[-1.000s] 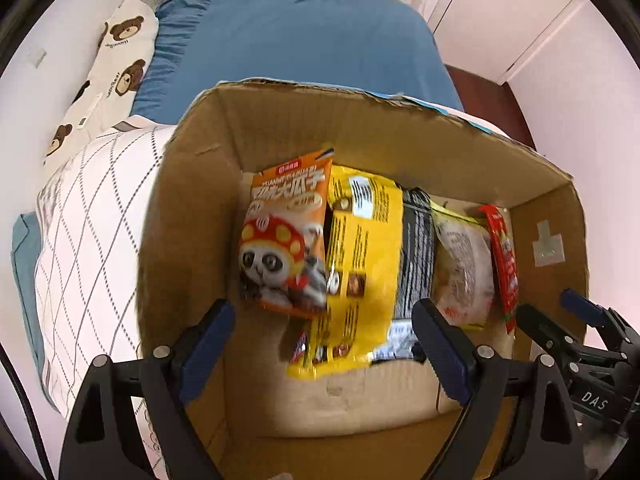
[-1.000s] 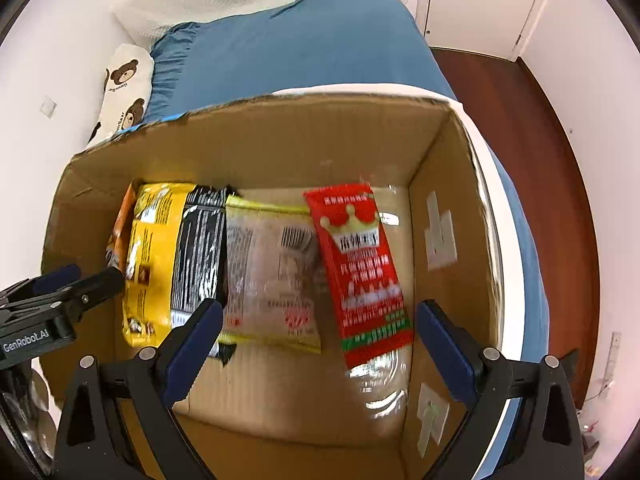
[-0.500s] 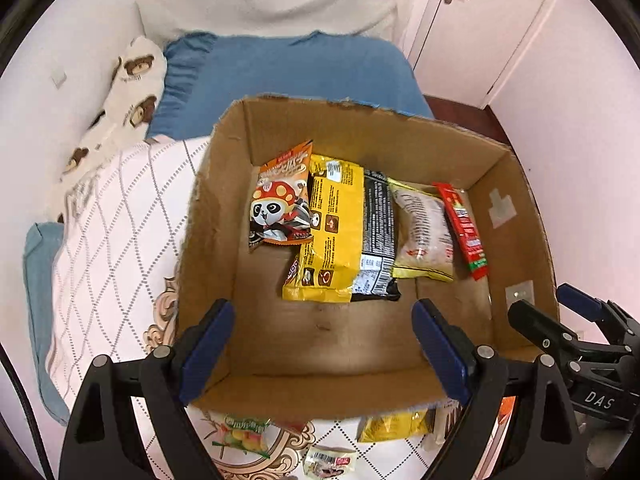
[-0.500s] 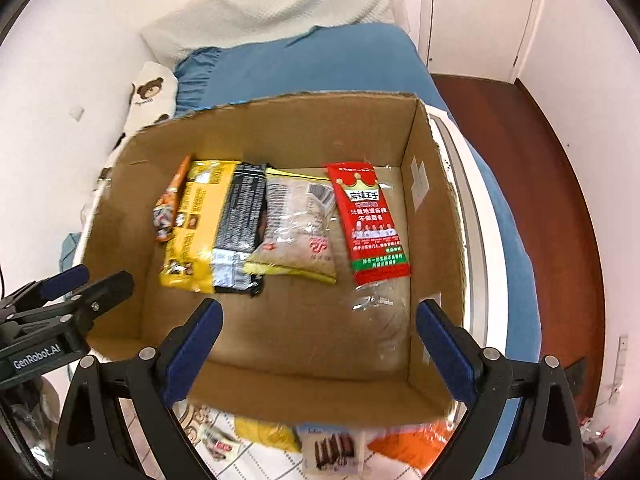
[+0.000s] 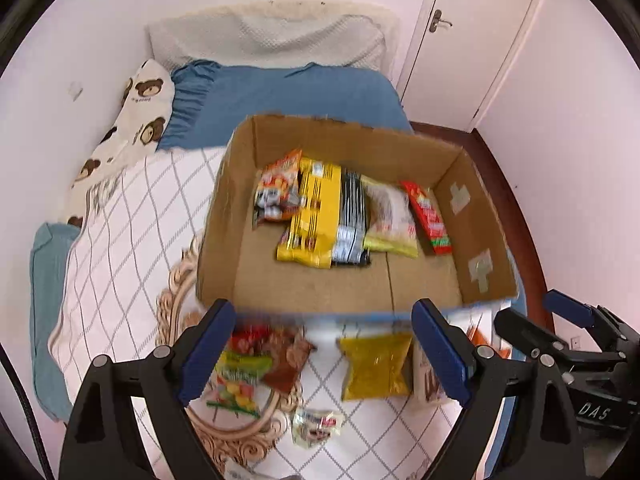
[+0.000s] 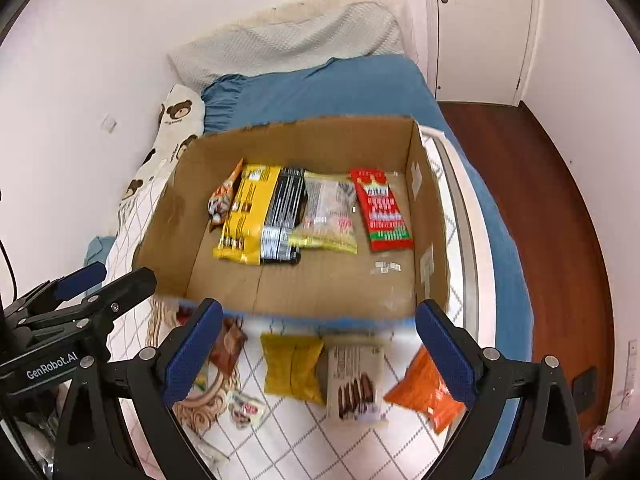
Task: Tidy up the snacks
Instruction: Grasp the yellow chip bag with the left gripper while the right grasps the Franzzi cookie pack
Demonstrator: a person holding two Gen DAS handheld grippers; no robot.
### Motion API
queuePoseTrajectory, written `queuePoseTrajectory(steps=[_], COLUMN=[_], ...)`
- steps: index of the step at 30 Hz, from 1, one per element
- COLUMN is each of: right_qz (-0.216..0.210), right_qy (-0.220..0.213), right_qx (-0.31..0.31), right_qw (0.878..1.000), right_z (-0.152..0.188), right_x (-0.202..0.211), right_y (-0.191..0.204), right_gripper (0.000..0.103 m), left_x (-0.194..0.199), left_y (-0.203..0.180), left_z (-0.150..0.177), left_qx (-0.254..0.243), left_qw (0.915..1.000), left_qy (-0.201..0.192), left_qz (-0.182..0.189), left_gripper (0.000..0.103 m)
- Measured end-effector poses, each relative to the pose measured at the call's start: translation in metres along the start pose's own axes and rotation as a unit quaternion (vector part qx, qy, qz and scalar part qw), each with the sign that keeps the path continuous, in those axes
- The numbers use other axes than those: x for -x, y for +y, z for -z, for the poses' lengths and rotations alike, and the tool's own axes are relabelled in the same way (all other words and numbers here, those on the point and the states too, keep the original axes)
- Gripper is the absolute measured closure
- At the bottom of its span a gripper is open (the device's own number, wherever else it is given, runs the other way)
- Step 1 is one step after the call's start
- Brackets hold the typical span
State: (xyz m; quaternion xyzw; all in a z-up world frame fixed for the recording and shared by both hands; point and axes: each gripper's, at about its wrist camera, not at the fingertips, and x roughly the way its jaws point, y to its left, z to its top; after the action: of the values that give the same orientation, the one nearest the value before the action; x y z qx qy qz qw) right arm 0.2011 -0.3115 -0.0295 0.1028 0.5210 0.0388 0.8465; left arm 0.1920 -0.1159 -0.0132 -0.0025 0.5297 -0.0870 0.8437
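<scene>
A cardboard box point(image 5: 224, 216) point(image 6: 168, 220) stands on the bed with several snack packs in a row at its far side: an orange panda pack point(image 5: 276, 190), a yellow pack point(image 5: 316, 216) point(image 6: 248, 212), a black pack point(image 6: 286, 216), a clear pack point(image 6: 332, 212) and a red pack point(image 5: 426, 216) point(image 6: 380, 210). In front of the box loose snacks lie on the quilt: a dull-yellow bag point(image 5: 376, 364) point(image 6: 292, 368), a white biscuit pack point(image 6: 354, 376), an orange bag point(image 6: 428, 390), a fruit-candy pack point(image 5: 240, 376). My left gripper point(image 5: 324, 352) and right gripper point(image 6: 318, 354) hang open and empty above these, short of the box.
The white diamond-pattern quilt point(image 5: 120, 248) covers the bed, with a bear-print pillow point(image 5: 136, 120) and a blue pillow point(image 5: 288, 96) behind the box. White walls close in on the left; wooden floor point(image 6: 532, 200) and a door point(image 6: 480, 20) lie to the right.
Both grippers have pulled back and up from inside the box. The box now looks smaller and the loose snacks in front of it have come into view.
</scene>
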Motion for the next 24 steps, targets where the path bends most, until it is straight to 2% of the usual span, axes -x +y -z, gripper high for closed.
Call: queuePoseTrajectory(steps=[1, 3, 4, 5, 10, 14, 16, 18, 19, 24], right_qz=[0.002, 0.004, 0.0, -0.005, -0.005, 0.0, 0.006, 0.008, 0.009, 0.007], right_qy=[0.001, 0.015, 0.031, 0.043, 0.089, 0.109, 0.113, 0.115, 0.115, 0.111], right_qx=[-0.004, -0.009, -0.018, -0.028, -0.077, -0.105, -0.11, -0.113, -0.114, -0.104], right_qw=[1.0, 1.0, 0.999, 0.999, 0.993, 0.989, 0.987, 0.987, 0.987, 0.988], right_z=[0.009, 0.024, 0.032, 0.038, 0.079, 0.103, 0.11, 0.114, 0.115, 0.109], right_x=[-0.002, -0.014, -0.025, -0.032, -0.068, -0.08, -0.083, -0.086, -0.088, -0.101], right_y=[-0.004, -0.011, -0.018, -0.023, -0.054, -0.071, -0.077, -0.078, -0.078, -0.07], right_gripper=[0.005, 0.024, 0.042, 0.045, 0.046, 0.045, 0.045, 0.045, 0.045, 0.045], left_x=[-0.004, -0.019, -0.032, -0.048, -0.118, -0.154, -0.163, -0.166, -0.168, -0.164], left_y=[0.001, 0.002, 0.002, 0.0, -0.028, -0.045, -0.05, -0.052, -0.053, -0.042], left_z=[0.007, 0.024, 0.033, 0.041, 0.066, 0.072, 0.071, 0.071, 0.073, 0.094], left_qx=[0.002, 0.009, 0.013, 0.013, -0.013, -0.01, -0.006, 0.0, 0.0, 0.007], left_qw=[1.0, 0.9995, 0.9986, 0.997, 0.9847, 0.9775, 0.9779, 0.9808, 0.9809, 0.9805], left_qy=[0.007, 0.029, 0.051, 0.076, 0.17, 0.204, 0.202, 0.187, 0.187, 0.193], left_qz=[-0.003, -0.002, 0.005, 0.011, 0.037, 0.052, 0.056, 0.054, 0.052, 0.037], left_gripper=[0.012, 0.012, 0.012, 0.012, 0.012, 0.012, 0.012, 0.029, 0.046, 0.048])
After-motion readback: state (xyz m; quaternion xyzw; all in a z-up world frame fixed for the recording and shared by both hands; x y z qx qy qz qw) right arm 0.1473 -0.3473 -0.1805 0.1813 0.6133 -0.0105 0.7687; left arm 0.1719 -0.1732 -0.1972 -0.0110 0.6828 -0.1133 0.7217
